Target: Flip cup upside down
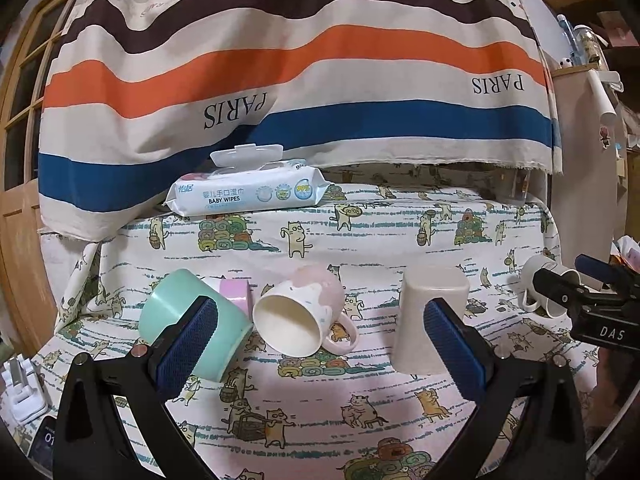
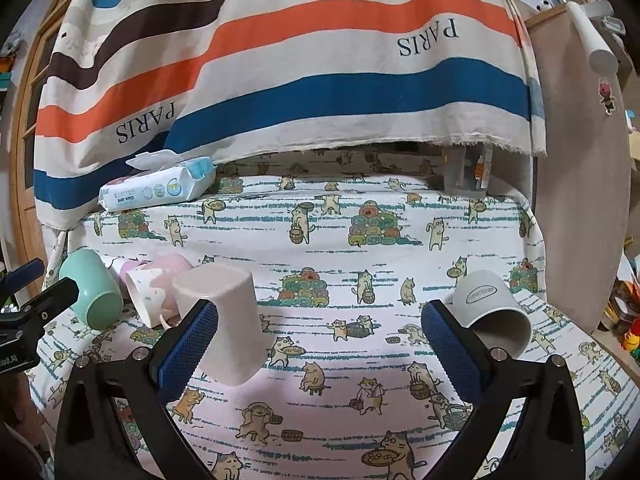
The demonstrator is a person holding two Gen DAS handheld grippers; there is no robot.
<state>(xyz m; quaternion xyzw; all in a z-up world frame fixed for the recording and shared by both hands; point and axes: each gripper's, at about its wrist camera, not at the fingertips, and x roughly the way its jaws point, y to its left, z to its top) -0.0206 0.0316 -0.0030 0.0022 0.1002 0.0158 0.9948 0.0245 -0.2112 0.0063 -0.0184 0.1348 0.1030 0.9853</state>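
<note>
Four cups sit on the cat-print cloth. Between the spread fingers of the left gripper, the pink-and-white mug lies on its side, mouth toward the camera, handle low at its right. A mint cup lies behind the left finger, and a beige cup stands upside down behind the right one. The right gripper is also released, holding nothing; a white cup lies tipped behind its right finger.

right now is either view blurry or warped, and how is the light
Left wrist view: sharp in the middle, the pink mug is crisp; fisheye bends the striped cloth and darkens the corners. Right wrist view: same bowing, the cat-print cover is bright near the camera and dimmer toward the back, with no strong glare on the beige cup.
</note>
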